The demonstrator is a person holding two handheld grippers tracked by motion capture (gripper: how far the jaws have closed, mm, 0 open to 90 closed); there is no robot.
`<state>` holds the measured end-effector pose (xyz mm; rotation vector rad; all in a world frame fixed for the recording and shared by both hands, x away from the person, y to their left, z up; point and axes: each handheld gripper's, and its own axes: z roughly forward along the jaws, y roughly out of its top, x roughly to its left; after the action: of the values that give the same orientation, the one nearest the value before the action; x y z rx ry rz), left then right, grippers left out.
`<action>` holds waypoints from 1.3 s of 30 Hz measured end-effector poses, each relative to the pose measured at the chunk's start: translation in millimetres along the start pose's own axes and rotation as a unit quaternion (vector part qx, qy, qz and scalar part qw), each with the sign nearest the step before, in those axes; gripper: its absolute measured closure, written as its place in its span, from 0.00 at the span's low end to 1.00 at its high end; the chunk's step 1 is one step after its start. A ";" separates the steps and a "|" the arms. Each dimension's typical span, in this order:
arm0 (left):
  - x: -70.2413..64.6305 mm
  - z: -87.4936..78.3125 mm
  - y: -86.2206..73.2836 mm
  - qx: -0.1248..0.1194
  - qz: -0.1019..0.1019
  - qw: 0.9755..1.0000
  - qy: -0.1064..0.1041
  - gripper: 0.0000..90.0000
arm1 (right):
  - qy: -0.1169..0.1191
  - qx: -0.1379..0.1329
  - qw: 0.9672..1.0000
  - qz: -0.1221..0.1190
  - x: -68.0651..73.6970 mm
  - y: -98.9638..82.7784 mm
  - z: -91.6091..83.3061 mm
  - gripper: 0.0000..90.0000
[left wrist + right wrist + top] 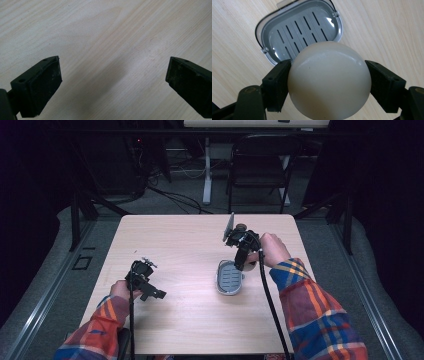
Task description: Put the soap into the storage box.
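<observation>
A cream-white, egg-shaped smooth object (329,92) is clamped between the two black jaws of my right gripper (327,75), which is shut on it. Just beyond and below it lies a grey oval soap dish (287,32) with a slotted drain insert and nothing in it. From above, the right gripper (240,265) points down over the far end of the soap dish (229,281). My left gripper (154,293) hovers low at the table's left, open, with only bare wood between its pads (45,85).
The light wooden table (190,240) carries only the soap dish. Cables trail from both grippers toward the front edge. A black folding chair (260,165) and a white desk leg (207,170) stand beyond the far edge.
</observation>
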<state>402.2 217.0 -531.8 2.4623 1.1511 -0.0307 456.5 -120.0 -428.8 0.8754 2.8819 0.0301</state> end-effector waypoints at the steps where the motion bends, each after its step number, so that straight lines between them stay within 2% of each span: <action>1: 0.3 0.0 0.0 0.000 0.001 1.000 0.000 0.00 | 0.000 0.002 1.000 -0.003 0.9 1.7 0.4 0.27; 14: 0.6 0.4 -0.7 0.000 -0.001 1.000 -0.002 0.00 | 0.014 0.001 1.000 -0.015 11.3 19.5 10.4 0.27; 18: 0.1 0.0 -0.8 -0.003 -0.001 1.000 0.005 0.00 | 0.016 0.002 1.000 -0.015 12.7 23.3 14.6 0.27; 19: 0.4 -0.2 -0.6 -0.002 0.000 1.000 0.000 0.00 | 0.016 0.006 1.000 -0.017 12.8 24.4 15.1 0.27; 23: 0.4 -0.3 -0.6 -0.002 0.000 1.000 0.000 0.00 | 0.022 0.009 1.000 -0.020 15.6 28.5 21.5 0.27; 24: -0.1 0.0 -0.8 -0.004 -0.001 1.000 0.006 0.00 | 0.024 0.008 0.999 -0.020 16.4 29.3 23.5 0.27; 26: 0.6 -0.2 -0.7 -0.002 -0.001 1.000 0.000 0.00 | 0.027 0.012 0.999 -0.022 17.3 30.9 26.9 0.27; 27: -0.1 0.1 -0.8 -0.004 -0.001 1.000 0.006 0.00 | 0.028 0.013 0.999 -0.022 17.6 31.6 28.7 0.27; 28: 0.6 -0.2 -0.7 -0.002 0.000 1.000 0.000 0.00 | 0.029 0.015 0.999 -0.023 17.7 32.3 30.5 0.27; 29: 0.0 0.1 -0.8 -0.004 -0.001 1.000 0.006 0.00 | 0.030 0.017 0.999 -0.023 17.8 32.9 32.4 0.27; 30: 0.5 -0.1 -0.7 -0.002 0.000 1.000 0.000 0.00 | 0.033 0.017 0.999 -0.022 18.5 33.9 36.6 0.27; 31: -0.1 0.1 -0.8 -0.004 -0.001 1.000 0.005 0.00 | 0.033 0.017 0.999 -0.022 18.5 33.9 36.6 0.27; 32: 0.5 -0.1 -0.6 -0.002 0.000 1.000 0.000 0.00 | 0.034 0.018 0.999 -0.023 18.9 34.6 38.1 0.27; 39: 0.0 0.1 -0.9 -0.004 0.000 1.000 0.005 0.00 | 0.043 0.021 0.999 -0.022 20.2 37.6 50.0 0.27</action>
<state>401.6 217.5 -532.2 2.4587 1.1539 -0.0140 467.2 -78.4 -478.6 0.8377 2.9921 0.0021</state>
